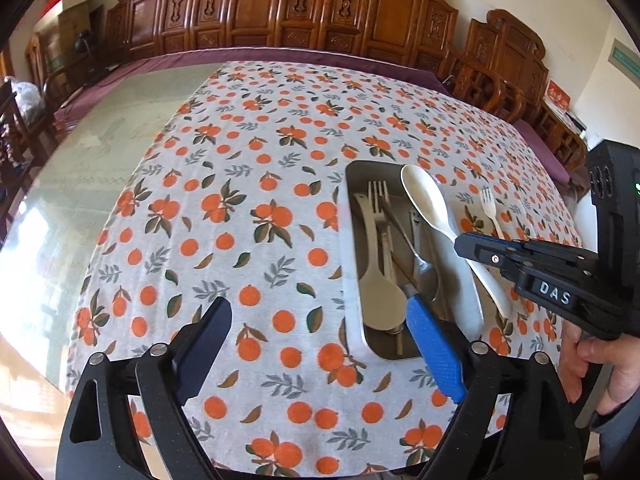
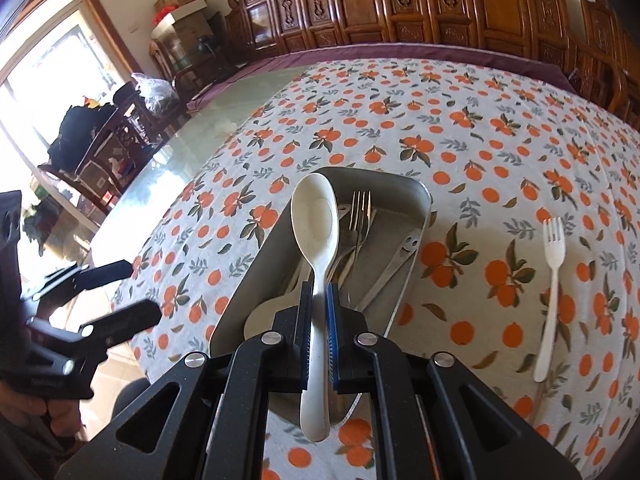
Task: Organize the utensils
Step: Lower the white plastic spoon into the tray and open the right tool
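A metal tray (image 1: 351, 184) lies on the orange-print tablecloth and holds several utensils, among them a metal fork (image 1: 378, 200) and a white spoon (image 1: 380, 288). My right gripper (image 2: 319, 320) is shut on the handle of a large white spoon (image 2: 316, 216), which hangs over the tray (image 2: 256, 276) with its bowl pointing away. In the left wrist view that spoon (image 1: 424, 196) and the right gripper (image 1: 472, 246) enter from the right. My left gripper (image 1: 320, 340) stands wide open with nothing between its fingers, just left of the tray's near end. A white plastic fork (image 2: 554, 264) lies on the cloth right of the tray.
The tablecloth (image 1: 248, 216) covers the right part of a glass-topped table; bare glass (image 1: 100, 168) lies to the left. Carved wooden chairs (image 1: 304, 4) line the far side. A hand (image 1: 592, 364) holds the right gripper's handle at the right edge.
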Available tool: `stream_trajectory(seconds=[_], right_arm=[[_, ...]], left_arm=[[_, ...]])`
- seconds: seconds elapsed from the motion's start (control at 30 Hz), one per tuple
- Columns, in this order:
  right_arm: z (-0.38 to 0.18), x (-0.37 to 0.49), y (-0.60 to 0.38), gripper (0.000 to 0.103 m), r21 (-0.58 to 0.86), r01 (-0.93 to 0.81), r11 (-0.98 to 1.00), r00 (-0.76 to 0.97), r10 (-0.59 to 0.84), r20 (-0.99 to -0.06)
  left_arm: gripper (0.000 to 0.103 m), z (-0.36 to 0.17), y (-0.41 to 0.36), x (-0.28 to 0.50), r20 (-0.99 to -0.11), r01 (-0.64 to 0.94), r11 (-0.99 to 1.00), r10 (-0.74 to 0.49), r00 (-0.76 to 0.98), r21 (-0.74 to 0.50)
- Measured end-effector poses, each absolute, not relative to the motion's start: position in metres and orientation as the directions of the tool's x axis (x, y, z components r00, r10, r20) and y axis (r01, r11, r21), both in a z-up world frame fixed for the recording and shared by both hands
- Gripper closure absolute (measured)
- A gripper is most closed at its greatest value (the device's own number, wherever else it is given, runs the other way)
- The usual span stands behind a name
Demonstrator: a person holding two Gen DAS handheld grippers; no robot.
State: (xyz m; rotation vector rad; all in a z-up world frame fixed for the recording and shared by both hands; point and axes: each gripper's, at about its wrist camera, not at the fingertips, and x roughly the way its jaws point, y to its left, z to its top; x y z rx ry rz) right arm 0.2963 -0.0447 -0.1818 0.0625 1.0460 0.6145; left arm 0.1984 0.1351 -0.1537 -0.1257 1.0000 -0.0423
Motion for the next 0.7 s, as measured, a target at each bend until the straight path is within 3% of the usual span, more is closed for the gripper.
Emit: stream_trajectory(seconds=[0.47, 0.7], right_arm=[[-0.21, 0.324, -0.022, 0.094, 0.423, -0.319, 0.848, 0.303, 0.514, -0.802], [-0.201, 0.316, -0.02, 0.091, 0.372, -0.389, 0.843, 0.335, 0.505, -0.795]], left_arm=[[0.017, -0.156, 0.146, 0.196, -0.837, -0.047, 0.993, -0.068, 0.543, -0.111], [0.017, -0.155, 0.144, 0.197, -0.836, -0.046, 0.993, -0.065, 0.545, -0.107]])
